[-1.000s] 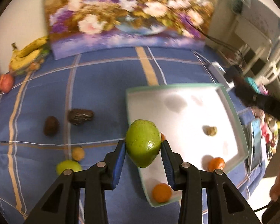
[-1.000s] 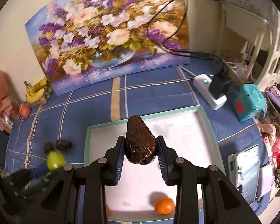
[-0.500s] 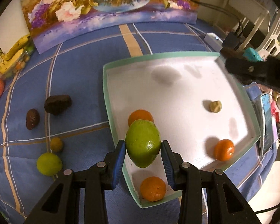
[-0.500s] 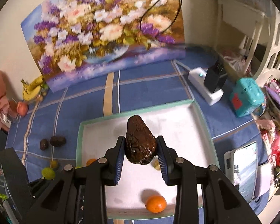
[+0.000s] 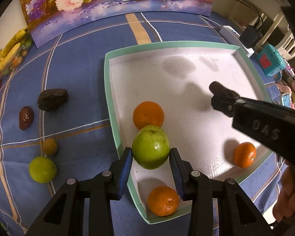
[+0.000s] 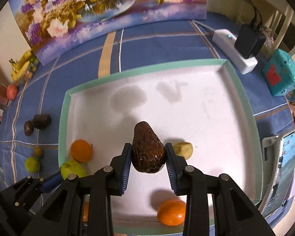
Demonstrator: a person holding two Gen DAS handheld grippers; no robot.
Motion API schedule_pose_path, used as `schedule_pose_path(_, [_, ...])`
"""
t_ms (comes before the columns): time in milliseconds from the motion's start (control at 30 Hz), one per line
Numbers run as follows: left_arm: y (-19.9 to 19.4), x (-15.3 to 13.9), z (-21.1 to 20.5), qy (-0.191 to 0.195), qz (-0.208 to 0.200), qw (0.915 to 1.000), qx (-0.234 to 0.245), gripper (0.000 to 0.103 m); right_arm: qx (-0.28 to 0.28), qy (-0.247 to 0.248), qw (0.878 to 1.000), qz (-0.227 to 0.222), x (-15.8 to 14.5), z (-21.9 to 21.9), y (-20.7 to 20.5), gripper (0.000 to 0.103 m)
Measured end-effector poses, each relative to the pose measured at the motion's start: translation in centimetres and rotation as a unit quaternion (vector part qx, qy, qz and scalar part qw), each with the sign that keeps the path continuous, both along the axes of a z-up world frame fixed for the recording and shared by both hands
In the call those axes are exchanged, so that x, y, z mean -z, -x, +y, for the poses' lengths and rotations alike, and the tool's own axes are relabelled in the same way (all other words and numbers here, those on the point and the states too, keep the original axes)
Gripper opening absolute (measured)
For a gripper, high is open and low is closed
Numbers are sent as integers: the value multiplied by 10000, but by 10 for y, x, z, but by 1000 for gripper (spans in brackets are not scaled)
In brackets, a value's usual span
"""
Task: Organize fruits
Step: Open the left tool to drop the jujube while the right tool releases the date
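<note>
My left gripper (image 5: pixel 151 155) is shut on a green apple (image 5: pixel 151 146), held just above the near left corner of the white tray (image 5: pixel 186 45) with its teal rim. An orange (image 5: pixel 148 115) lies right behind the apple; two more oranges (image 5: pixel 162 201) (image 5: pixel 244 154) sit in the tray. My right gripper (image 6: pixel 148 153) is shut on a dark brown avocado (image 6: pixel 148 149) low over the tray's (image 6: pixel 147 68) middle, beside a small yellowish fruit (image 6: pixel 183 149). In the left wrist view the right gripper (image 5: pixel 220 96) reaches in from the right.
On the blue checked cloth left of the tray lie a dark avocado (image 5: pixel 52 99), a small brown fruit (image 5: pixel 26 117), a small yellow fruit (image 5: pixel 50 146) and a green apple (image 5: pixel 42 169). Bananas (image 5: pixel 9 49) sit far left. A flower painting (image 6: pixel 108 9), power strip (image 6: pixel 234 49) and teal box (image 6: pixel 281 76) stand behind.
Both grippers have come down toward the tray with their fruits. The tray and its oranges look larger and closer in both views. The right gripper now shows well inside the tray.
</note>
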State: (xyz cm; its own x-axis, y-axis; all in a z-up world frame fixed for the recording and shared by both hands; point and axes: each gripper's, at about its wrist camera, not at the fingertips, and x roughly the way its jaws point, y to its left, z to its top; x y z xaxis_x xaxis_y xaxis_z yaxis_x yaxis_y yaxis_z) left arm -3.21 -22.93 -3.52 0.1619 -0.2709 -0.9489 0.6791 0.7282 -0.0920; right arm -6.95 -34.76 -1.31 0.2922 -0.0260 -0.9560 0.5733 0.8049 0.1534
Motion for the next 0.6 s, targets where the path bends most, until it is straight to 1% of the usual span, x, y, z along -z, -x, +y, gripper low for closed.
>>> schedule_pose_path(333, [-4,-1,-3,-8,26,10000,35,42,62,-103,9995,307,25,0,0,36])
schedule_pose_path(533, [-6,-9,-1,49,24,10000,47,44,62,-74,9994,332,21,-1,-2,37])
schedule_pose_path(600, [-7,-14,1,120,32,9999,48,44,55,-58,9995,321,21,-1,-7,41])
